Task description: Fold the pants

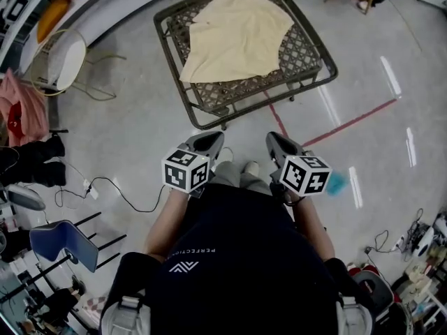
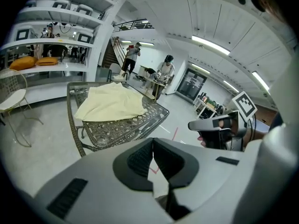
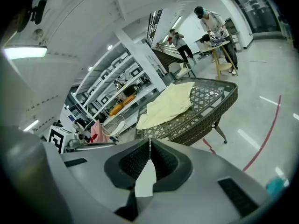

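Pale yellow pants (image 1: 237, 35) lie folded on a dark metal lattice table (image 1: 311, 53) at the top of the head view. They also show in the left gripper view (image 2: 111, 104) and the right gripper view (image 3: 168, 105). My left gripper (image 1: 209, 142) and right gripper (image 1: 274, 144) hang side by side in front of the person's body, short of the table's near edge. Both are shut with nothing between their tips. Each gripper points toward the table (image 2: 117, 129) from a distance.
A wire chair (image 1: 61, 60) stands left of the table, with pink cloth (image 1: 24, 107) and dark bags further left. Red tape lines (image 1: 349, 123) cross the floor. A blue chair (image 1: 66, 246) and cables (image 1: 112, 187) lie at lower left. People work at a far bench (image 2: 159, 76).
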A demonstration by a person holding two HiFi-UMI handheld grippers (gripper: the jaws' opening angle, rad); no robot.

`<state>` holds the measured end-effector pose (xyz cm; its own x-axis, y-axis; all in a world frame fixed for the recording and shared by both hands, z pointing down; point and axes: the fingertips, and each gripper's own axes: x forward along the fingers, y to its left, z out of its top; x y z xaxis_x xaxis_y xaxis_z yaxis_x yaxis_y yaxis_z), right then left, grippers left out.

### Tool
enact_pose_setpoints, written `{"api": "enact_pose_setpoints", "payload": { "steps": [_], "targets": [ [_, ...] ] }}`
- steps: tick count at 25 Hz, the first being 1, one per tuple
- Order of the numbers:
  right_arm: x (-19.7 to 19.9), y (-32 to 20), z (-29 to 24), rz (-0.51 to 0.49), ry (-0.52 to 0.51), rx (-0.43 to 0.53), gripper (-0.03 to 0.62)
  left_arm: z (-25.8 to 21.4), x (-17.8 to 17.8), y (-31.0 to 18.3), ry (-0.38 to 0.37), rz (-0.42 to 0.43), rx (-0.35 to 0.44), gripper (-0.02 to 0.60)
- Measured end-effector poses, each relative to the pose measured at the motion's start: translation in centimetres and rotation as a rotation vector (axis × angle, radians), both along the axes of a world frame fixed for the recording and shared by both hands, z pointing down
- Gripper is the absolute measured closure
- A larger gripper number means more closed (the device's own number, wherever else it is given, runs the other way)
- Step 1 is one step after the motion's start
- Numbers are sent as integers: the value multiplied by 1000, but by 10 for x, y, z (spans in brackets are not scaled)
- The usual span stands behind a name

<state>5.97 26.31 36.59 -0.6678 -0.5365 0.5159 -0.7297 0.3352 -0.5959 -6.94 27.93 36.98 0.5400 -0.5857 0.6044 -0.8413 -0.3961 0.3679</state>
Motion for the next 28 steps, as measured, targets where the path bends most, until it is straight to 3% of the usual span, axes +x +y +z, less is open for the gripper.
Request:
{"api": "enact_pose_setpoints", "payload": {
  "steps": [5,10,15,28],
  "targets": [
    [-12,-20,6,-28,30,-11,556,7,-22,-22,-37,-40,13,572],
    [-21,-39,10,-41,72,-12,556,18,-40,-49,2,-41,-2,571],
    [-29,-71,9,-35,77,-2,556,23,-53,-76,-15,-28,-8,571],
    [-63,-129,18,-101,114,4,554,54,-98,-119,-58,-33,-86,569]
  ]
}}
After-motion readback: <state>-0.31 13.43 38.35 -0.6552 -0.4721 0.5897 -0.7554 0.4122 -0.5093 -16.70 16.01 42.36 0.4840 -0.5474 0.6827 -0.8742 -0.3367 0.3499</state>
